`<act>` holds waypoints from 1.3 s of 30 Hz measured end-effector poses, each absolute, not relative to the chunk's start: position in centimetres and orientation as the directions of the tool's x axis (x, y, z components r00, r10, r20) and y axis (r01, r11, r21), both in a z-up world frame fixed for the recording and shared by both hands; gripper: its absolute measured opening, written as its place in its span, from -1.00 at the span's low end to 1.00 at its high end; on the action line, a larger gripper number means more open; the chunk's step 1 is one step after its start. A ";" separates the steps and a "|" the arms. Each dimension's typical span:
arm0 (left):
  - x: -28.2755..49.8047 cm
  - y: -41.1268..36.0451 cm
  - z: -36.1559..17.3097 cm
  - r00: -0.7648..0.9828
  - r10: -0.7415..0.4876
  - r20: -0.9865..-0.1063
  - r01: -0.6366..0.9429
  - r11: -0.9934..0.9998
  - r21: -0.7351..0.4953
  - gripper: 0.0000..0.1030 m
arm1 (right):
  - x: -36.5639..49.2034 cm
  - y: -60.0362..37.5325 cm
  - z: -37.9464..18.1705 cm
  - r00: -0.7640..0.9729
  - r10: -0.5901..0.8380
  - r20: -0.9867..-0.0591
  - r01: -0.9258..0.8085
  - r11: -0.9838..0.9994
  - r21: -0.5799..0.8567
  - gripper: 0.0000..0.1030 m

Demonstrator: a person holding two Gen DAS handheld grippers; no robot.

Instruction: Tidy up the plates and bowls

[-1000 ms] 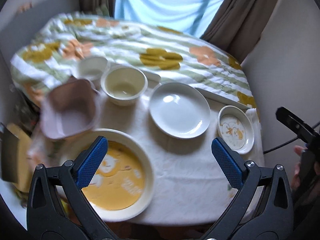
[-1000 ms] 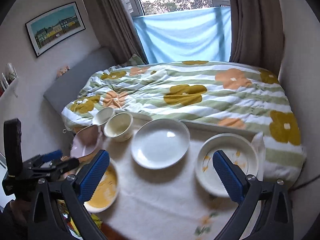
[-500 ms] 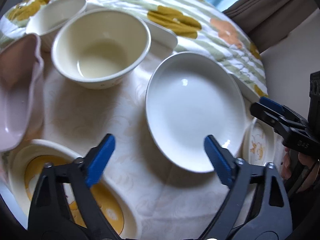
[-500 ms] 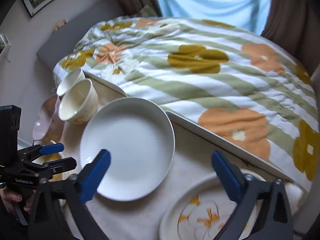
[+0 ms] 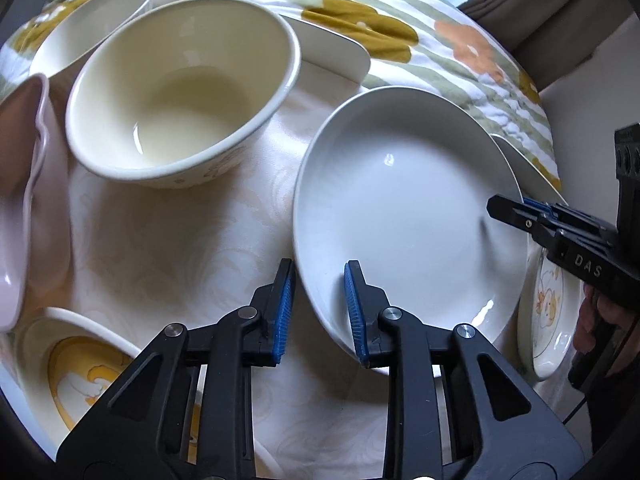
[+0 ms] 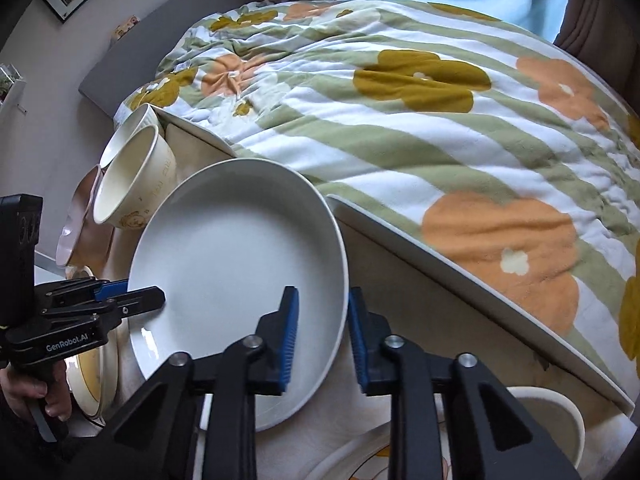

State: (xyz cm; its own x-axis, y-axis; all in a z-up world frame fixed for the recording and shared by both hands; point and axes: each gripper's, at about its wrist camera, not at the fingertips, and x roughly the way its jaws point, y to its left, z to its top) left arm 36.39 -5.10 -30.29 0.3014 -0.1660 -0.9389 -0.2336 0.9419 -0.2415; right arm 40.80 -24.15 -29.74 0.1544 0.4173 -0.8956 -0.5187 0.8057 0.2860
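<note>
A plain white plate (image 5: pixel 408 216) (image 6: pixel 236 252) lies on the cloth-covered table (image 5: pixel 192 240). My left gripper (image 5: pixel 320 280) is closing its jaws down on the plate's left rim, one blue pad outside and one inside. My right gripper (image 6: pixel 322 304) is closing the same way on the opposite rim. Each gripper shows in the other's view: the right gripper (image 5: pixel 516 208) at the plate's right edge, the left gripper (image 6: pixel 148 296) at its left edge. A cream bowl (image 5: pixel 180 92) (image 6: pixel 132 176) stands upright just behind the plate.
A second pale bowl (image 5: pixel 88 28) and a pink bowl (image 5: pixel 20 200) stand at the left. A yellow-patterned plate (image 5: pixel 80 364) lies near left, a small duck-print plate (image 5: pixel 548 312) at the right. The flowered quilt (image 6: pixel 440 120) borders the table's far edge.
Both grippers came down from above the table to the white plate, and their jaws went from wide open to closed on its opposite rims.
</note>
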 end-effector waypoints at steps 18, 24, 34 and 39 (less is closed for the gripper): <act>35.4 -5.0 -27.4 0.372 -0.151 -0.916 -0.184 0.955 -0.232 -0.56 | 40.0 -24.6 -28.1 0.179 0.431 -0.885 -0.493 0.817 0.298 -0.67; 33.3 -4.0 -24.3 0.404 -0.168 -0.899 -0.167 0.953 -0.253 -0.56 | 37.5 -24.5 -25.0 0.193 0.443 -0.876 -0.468 0.826 0.315 -0.67; 24.1 -1.5 -20.6 0.435 -0.153 -0.888 -0.133 0.964 -0.231 -0.56 | 28.4 -22.1 -20.3 0.269 0.453 -0.850 -0.474 0.831 0.293 -0.67; 19.1 0.8 -20.1 0.424 -0.125 -0.897 -0.140 0.969 -0.201 -0.56 | 24.1 -20.2 -20.9 0.245 0.487 -0.839 -0.463 0.819 0.340 -0.67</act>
State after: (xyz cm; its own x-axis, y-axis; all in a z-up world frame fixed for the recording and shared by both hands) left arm 19.05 0.84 -20.08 0.4237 -0.1249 -0.8972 -0.1404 0.9694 -0.2013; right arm 24.11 -20.19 -20.91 0.2450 0.4866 -0.8386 -0.4627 0.8188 0.3399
